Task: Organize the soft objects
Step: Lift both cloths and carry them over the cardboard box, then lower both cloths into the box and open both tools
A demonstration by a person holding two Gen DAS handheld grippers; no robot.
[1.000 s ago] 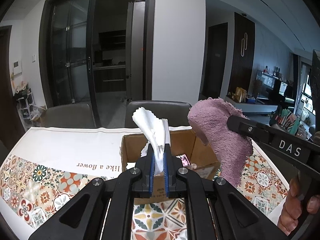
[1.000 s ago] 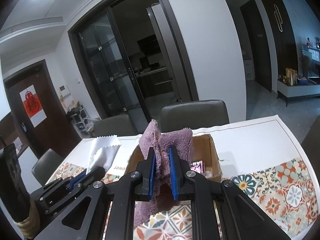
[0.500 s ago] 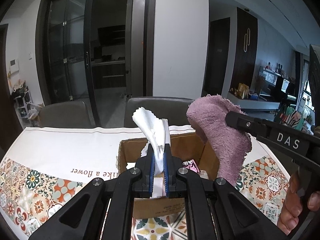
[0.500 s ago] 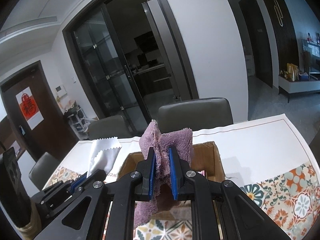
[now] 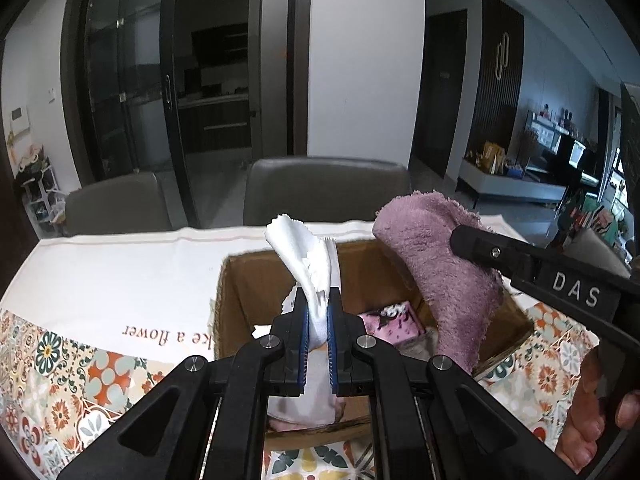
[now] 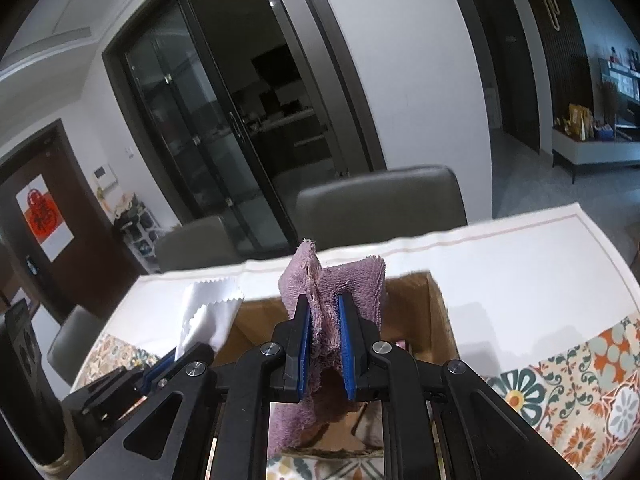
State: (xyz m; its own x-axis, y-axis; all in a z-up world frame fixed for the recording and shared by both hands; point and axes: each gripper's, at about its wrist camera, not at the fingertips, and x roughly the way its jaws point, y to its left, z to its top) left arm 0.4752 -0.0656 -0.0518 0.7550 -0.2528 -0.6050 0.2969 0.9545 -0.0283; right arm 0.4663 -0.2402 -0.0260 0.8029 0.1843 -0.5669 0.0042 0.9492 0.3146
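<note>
My left gripper (image 5: pixel 318 312) is shut on a thin white cloth (image 5: pixel 308 264) with a zigzag edge, which sticks up above the blue pads and hangs down below them. It hovers over an open cardboard box (image 5: pixel 232 300). My right gripper (image 6: pixel 323 312) is shut on a fluffy purple towel (image 6: pixel 336 284). In the left wrist view that purple towel (image 5: pixel 440 264) hangs into the right side of the box. The white cloth (image 6: pixel 208 316) shows at the left of the right wrist view, over the box (image 6: pixel 436 312). A pink patterned item (image 5: pixel 392 318) lies inside the box.
The box stands on a table with a white and patterned-tile cloth (image 5: pixel 100 280). Grey chairs (image 5: pixel 324 188) line the far edge. A hand (image 5: pixel 592 420) grips the right tool's handle at lower right. Behind are glass doors and a white wall.
Both grippers have moved forward and down over the box, still holding their cloths. The box now looks larger and nearer in both views.
</note>
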